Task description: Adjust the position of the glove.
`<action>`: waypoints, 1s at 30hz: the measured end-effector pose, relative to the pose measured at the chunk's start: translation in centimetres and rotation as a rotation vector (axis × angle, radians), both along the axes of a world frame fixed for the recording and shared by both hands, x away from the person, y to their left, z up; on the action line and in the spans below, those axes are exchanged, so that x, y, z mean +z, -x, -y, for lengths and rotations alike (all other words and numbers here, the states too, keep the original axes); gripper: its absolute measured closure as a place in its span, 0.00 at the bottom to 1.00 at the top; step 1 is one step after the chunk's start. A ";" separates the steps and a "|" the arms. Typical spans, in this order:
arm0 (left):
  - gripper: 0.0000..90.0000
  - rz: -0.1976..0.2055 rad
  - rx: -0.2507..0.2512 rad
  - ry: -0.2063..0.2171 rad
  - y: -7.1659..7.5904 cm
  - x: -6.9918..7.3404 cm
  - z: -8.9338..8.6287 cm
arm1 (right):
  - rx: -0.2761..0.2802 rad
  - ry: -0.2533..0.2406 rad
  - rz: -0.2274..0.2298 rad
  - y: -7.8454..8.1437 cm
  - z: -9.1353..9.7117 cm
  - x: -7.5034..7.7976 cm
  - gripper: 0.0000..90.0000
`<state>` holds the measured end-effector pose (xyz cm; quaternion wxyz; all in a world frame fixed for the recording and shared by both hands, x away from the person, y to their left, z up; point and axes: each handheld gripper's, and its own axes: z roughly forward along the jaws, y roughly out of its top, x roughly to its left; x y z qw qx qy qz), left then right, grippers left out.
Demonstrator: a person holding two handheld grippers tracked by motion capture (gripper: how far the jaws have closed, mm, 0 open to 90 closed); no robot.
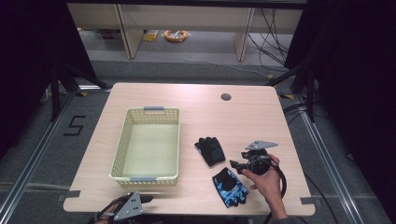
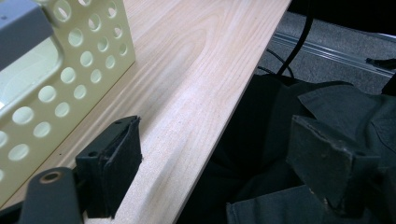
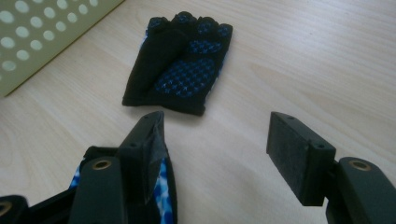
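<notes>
A light wooden bench [image 1: 154, 93] carries a pale yellow perforated basket [image 1: 122, 140] on its left half and two black-and-blue gloves on its right half. The farther glove [image 1: 210, 150] lies palm up, flat on the wood, just right of the basket and apart from it; in the right gripper view its dotted blue grip pattern [image 3: 187, 77] faces the camera, with the basket wall [image 3: 42, 32] at the upper left. The nearer glove [image 1: 230, 186] lies close to the bench's front edge, between the farther glove and the person's right hand [image 1: 266, 179]. The right tongs [image 1: 237, 165] are held low over the bench just right of the two gloves, pointing left toward them; their jaws stand apart with bare wood between them (no pad presses on anything), and the nearer glove's blue-and-white fabric [image 3: 161, 191] shows just beside and below the left jaw. The left tongs [image 1: 148, 199] rest at the front edge of the bench, below the basket's near wall; in the left gripper view their jaws are spread wide, one over the wood beside the basket [image 2: 70, 79] and the other past the bench edge over dark cloth [image 2: 299, 140], with nothing gripped.
</notes>
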<state>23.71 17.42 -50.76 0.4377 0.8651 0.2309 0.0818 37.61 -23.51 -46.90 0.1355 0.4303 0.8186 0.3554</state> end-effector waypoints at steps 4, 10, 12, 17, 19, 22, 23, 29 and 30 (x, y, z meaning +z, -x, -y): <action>0.19 0.000 -0.013 -0.033 -0.1 0.1 -0.2 | 0.003 0.010 -0.017 -1.2 -0.6 0.1 0.44; 0.19 0.006 -0.007 -0.016 0.0 0.1 -0.2 | 0.001 -0.001 -0.037 -2.9 -1.8 -0.3 0.50; 0.19 0.016 0.003 -0.013 0.0 0.1 -0.1 | -0.013 -0.008 -0.052 -3.1 -2.1 -0.4 0.51; 0.19 -0.009 -0.002 0.004 0.1 0.0 -0.1 | -0.024 -0.009 -0.077 -4.4 -3.2 -0.5 0.55; 0.19 0.003 -0.017 -0.030 0.0 0.2 -0.2 | -0.022 -0.034 -0.073 -4.9 -3.5 -0.8 0.56; 0.19 0.027 -0.006 -0.032 0.0 0.1 -0.2 | -0.048 -0.037 -0.104 -5.5 -4.3 -1.2 0.57; 0.19 0.013 -0.004 -0.010 0.0 0.0 -0.1 | -0.035 -0.024 -0.082 -5.9 -4.5 -1.4 0.58; 0.19 0.009 -0.015 -0.017 0.0 0.1 -0.2 | -0.047 -0.001 -0.129 -6.6 -5.5 -1.5 0.58; 0.19 0.029 -0.010 -0.016 0.1 0.1 -0.1 | -0.038 0.016 -0.134 -7.0 -5.7 -1.8 0.59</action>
